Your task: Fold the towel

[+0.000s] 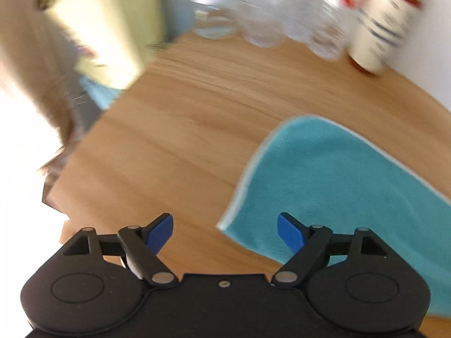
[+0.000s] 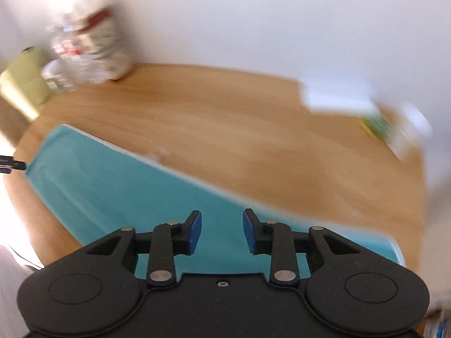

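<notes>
On the far left, past the table [image 1: 174, 118] edge, there's a pale green chair [image 1: 112, 28], too blurry to say much about. Along the back edge sit a jar [image 1: 210, 8], some clear bottles [image 1: 282, 8] and a paper cup [image 1: 386, 25], pushed up by the wall, I'd guess to leave the middle free for folding.

The left gripper [image 1: 225, 232] hangs over bare wood with its jaws spread wide, holding nothing. It's just beside the near-left corner of the towel [image 1: 338, 186], so my guess is it's lining up for a corner grab.

The teal towel lies flat on the table, looks like one layer or one fold, hard to tell with the blur.

The right gripper [image 2: 222, 232] is directly over the towel, jaws moderately apart, also empty. Further right is a white box [image 2: 338, 95] plus some blurry packaging.
</notes>
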Motion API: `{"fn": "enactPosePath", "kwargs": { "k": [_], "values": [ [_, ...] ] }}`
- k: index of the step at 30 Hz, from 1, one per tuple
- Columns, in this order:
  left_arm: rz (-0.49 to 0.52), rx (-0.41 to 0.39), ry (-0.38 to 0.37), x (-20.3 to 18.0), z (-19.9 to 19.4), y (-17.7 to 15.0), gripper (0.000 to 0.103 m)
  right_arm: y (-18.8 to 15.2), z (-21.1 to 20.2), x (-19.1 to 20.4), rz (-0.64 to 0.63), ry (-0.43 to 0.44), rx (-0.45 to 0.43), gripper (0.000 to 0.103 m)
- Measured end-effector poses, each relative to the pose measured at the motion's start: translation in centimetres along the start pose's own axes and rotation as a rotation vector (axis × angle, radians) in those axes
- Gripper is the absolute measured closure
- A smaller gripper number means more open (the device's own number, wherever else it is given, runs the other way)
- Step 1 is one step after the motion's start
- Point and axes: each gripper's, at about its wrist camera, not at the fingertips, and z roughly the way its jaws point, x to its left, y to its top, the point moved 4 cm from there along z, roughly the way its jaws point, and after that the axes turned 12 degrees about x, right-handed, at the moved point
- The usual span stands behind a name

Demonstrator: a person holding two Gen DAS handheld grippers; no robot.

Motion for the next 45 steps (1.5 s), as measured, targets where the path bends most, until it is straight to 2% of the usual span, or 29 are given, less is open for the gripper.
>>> {"fn": "enactPosePath", "kwargs": {
  "k": [2, 4, 8, 15, 19, 22, 24, 28, 35, 36, 37, 39, 40, 42, 44, 45],
  "values": [
    [-0.128, 0.020, 0.000, 1.1, 0.0, -0.7, 0.017, 2.5, 1.3, 2.3, -0.069, 0.026, 0.001, 0.067],
    [-0.211, 0.037, -0.036, 1.6, 0.4, -1.2, 0.017, 5.1, 3.0, 4.8, -0.144, 0.063, -0.003, 0.067],
    [-0.339, 0.069, -0.029, 1.6, 0.9, -2.4, 0.016, 10.3, 6.2, 11.8, -0.316, 0.149, -0.014, 0.067],
    [-0.456, 0.127, -0.069, 1.5, 2.6, -3.4, 0.014, 15.6, 10.8, 21.9, -0.532, 0.310, 0.030, 0.065],
    [-0.532, 0.127, -0.090, 2.3, 3.3, -3.2, 0.014, 16.9, 13.7, 25.5, -0.641, 0.302, 0.067, 0.064],
    [-0.547, 0.135, -0.099, 2.5, 4.1, -2.6, 0.014, 17.6, 16.3, 27.8, -0.708, 0.306, 0.123, 0.064],
    [-0.559, 0.135, -0.100, 2.8, 4.3, -2.1, 0.013, 17.9, 17.8, 29.2, -0.760, 0.275, 0.130, 0.064],
    [-0.582, 0.132, -0.110, 2.8, 4.7, -1.3, 0.008, 18.1, 19.4, 30.7, -0.814, 0.287, 0.172, 0.064],
    [-0.597, 0.102, -0.134, 2.8, 4.9, 0.0, 0.011, 18.8, 20.4, 32.0, -0.877, 0.326, 0.213, 0.064],
    [-0.593, 0.102, -0.126, 2.7, 4.9, 0.3, 0.016, 19.0, 20.4, 32.2, -0.879, 0.332, 0.223, 0.076],
    [-0.584, 0.103, -0.101, 2.7, 4.8, 0.5, 0.032, 19.2, 20.5, 32.3, -0.880, 0.336, 0.233, 0.085],
    [-0.558, 0.114, -0.060, 2.6, 4.5, 0.8, 0.049, 19.3, 20.7, 33.0, -0.914, 0.337, 0.279, 0.087],
    [-0.542, 0.122, -0.057, 2.5, 4.4, 0.9, 0.049, 19.3, 20.7, 33.2, -0.927, 0.331, 0.289, 0.088],
    [-0.537, 0.137, -0.104, 2.3, 4.3, 1.1, 0.050, 19.3, 20.8, 33.4, -0.932, 0.326, 0.305, 0.090],
    [-0.553, 0.143, -0.153, 2.3, 4.2, 1.1, 0.068, 19.4, 20.8, 33.6, -0.925, 0.326, 0.319, 0.092],
    [-0.555, 0.141, -0.169, 2.3, 4.2, 1.1, 0.085, 19.4, 20.9, 33.6, -0.920, 0.326, 0.324, 0.092]
  ]
}}
